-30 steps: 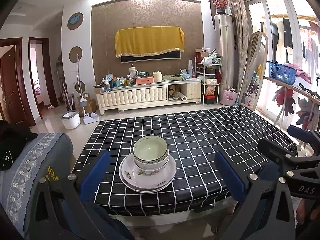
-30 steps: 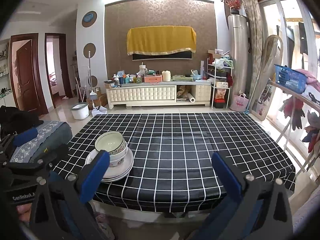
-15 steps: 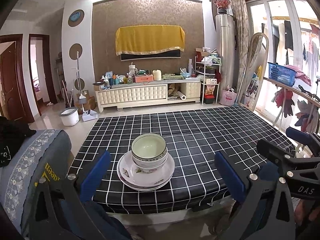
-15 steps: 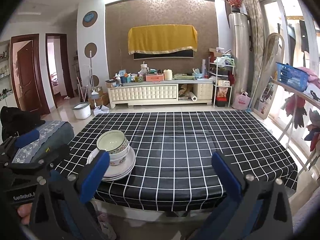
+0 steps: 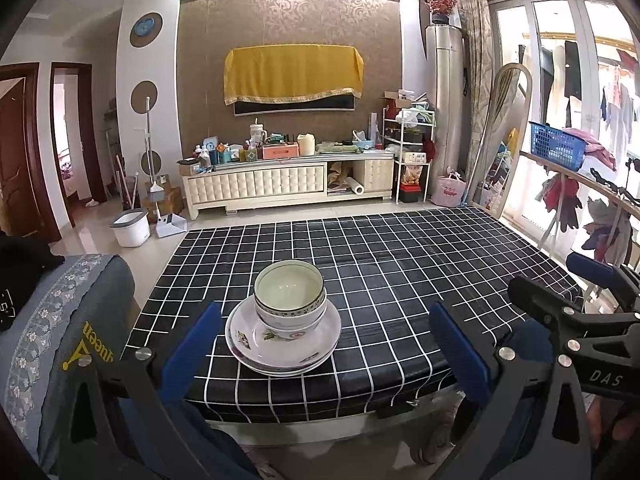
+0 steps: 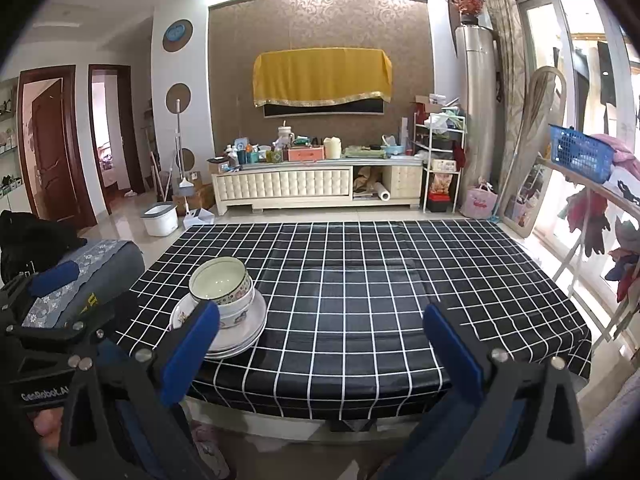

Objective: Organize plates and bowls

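stacked bowls (image 5: 289,300) on plates (image 5: 280,344) sit beyond the spread, empty left tongs (image 5: 326,346), left of the spread right tongs (image 6: 320,340).

The table (image 5: 400,280) wears a black tablecloth with white grid. Near its left front edge stands a stack of plates (image 5: 280,350), with nested bowls (image 5: 289,298) on top.

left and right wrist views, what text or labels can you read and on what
"DAS" on the right tool's black arm.
"GenRobot.A", cut off, on the left tool's black body.
"queen", sideways, yellow on the grey chair cover.
Labels on items on the cabinet: too small to read.
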Action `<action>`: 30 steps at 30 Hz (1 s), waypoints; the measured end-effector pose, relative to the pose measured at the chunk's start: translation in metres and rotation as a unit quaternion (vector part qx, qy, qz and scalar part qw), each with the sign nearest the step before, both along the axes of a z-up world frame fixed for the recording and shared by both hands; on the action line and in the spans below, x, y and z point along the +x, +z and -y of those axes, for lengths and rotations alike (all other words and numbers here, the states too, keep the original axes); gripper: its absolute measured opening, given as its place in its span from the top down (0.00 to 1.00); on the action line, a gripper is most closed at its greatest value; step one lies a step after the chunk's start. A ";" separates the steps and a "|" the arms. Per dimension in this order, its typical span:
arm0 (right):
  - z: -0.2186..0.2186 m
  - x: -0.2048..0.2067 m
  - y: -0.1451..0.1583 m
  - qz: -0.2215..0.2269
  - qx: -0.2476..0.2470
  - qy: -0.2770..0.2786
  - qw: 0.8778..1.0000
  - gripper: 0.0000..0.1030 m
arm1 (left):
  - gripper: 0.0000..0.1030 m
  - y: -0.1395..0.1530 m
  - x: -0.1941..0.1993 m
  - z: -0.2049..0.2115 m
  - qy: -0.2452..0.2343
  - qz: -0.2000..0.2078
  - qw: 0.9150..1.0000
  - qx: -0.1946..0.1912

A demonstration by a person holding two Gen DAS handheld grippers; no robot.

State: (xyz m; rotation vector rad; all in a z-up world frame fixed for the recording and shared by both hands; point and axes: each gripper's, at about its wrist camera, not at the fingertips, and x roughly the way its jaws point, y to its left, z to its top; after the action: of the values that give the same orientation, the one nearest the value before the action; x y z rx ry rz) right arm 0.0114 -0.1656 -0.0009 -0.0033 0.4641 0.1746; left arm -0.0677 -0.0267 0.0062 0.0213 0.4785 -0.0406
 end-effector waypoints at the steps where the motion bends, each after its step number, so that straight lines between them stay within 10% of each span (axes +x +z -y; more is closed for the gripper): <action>1: 0.000 0.000 0.000 -0.001 0.001 0.000 1.000 0.00 | 0.00 0.000 0.001 0.000 -0.003 -0.001 1.000 -0.002; 30: 0.002 -0.003 0.001 -0.006 -0.003 -0.002 1.000 0.00 | 0.00 -0.002 -0.004 0.000 -0.003 -0.009 1.000 -0.006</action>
State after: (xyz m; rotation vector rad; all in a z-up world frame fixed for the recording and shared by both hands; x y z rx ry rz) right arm 0.0085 -0.1680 -0.0004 -0.0065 0.4762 0.1703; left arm -0.0720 -0.0268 0.0041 0.0112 0.4966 -0.0487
